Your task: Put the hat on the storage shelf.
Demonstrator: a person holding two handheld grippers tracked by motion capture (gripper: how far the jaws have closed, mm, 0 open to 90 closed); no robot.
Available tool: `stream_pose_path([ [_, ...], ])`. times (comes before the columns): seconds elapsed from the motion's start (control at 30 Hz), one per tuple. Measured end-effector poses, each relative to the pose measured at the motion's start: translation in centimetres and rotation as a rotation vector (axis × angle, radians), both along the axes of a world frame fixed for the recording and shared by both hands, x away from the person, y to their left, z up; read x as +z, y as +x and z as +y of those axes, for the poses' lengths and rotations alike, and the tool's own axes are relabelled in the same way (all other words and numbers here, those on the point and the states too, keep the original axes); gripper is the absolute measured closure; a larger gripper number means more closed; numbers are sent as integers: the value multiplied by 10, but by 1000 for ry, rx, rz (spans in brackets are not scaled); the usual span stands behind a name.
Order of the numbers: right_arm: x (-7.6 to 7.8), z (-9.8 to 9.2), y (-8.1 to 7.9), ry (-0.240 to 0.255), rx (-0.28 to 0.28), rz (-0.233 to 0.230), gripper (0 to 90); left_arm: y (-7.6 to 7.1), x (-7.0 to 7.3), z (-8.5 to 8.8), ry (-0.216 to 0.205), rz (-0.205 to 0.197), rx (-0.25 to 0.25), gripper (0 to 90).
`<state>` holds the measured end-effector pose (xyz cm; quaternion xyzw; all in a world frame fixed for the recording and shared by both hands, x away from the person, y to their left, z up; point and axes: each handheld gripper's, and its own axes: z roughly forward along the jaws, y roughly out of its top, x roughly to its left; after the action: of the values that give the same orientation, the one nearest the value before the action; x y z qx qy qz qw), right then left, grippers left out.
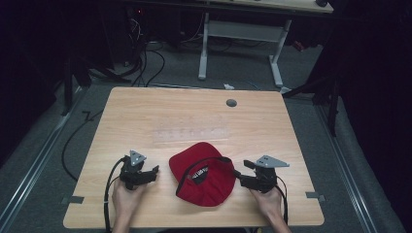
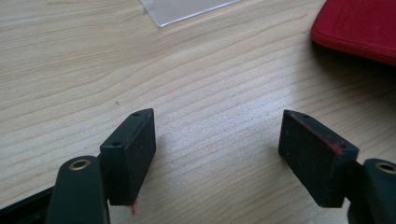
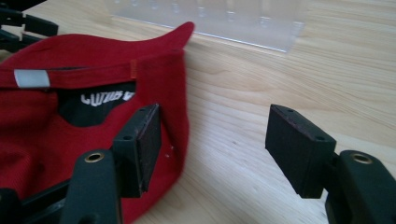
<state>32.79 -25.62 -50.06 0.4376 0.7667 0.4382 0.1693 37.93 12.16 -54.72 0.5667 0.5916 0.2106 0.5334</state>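
Observation:
A red cap [image 1: 204, 177] lies upside down on the wooden table [image 1: 145, 116], near its front edge, with the black label inside showing. My left gripper [image 1: 154, 171] rests on the table just left of the cap, pointing at it. In the left gripper view this gripper [image 2: 217, 126] stands open over bare wood, and the cap [image 2: 359, 28] is at the upper right. My right gripper [image 1: 240, 173] sits at the cap's right side. It [image 3: 215, 121] is open, with its left jaw over the rim of the cap [image 3: 56, 126] and its right jaw over wood.
A clear plastic strip [image 1: 189, 132] lies flat behind the cap. A grey round grommet [image 1: 231, 103] sits near the far edge. A white-legged desk [image 1: 243, 29] stands beyond the table, with cables [image 1: 145, 63] on the floor. In the right gripper view, the left gripper [image 3: 18, 23] is at the top left.

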Motion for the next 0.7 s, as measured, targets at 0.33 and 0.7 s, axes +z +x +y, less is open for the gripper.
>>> stream_pose_path([
  [0.33, -5, 30, 22, -23, 68, 29, 353, 0, 0, 0, 0, 0, 0, 276],
  [0.7, -19, 44, 40, -31, 78, 79, 381, 0, 0, 0, 0, 0, 0, 276],
])
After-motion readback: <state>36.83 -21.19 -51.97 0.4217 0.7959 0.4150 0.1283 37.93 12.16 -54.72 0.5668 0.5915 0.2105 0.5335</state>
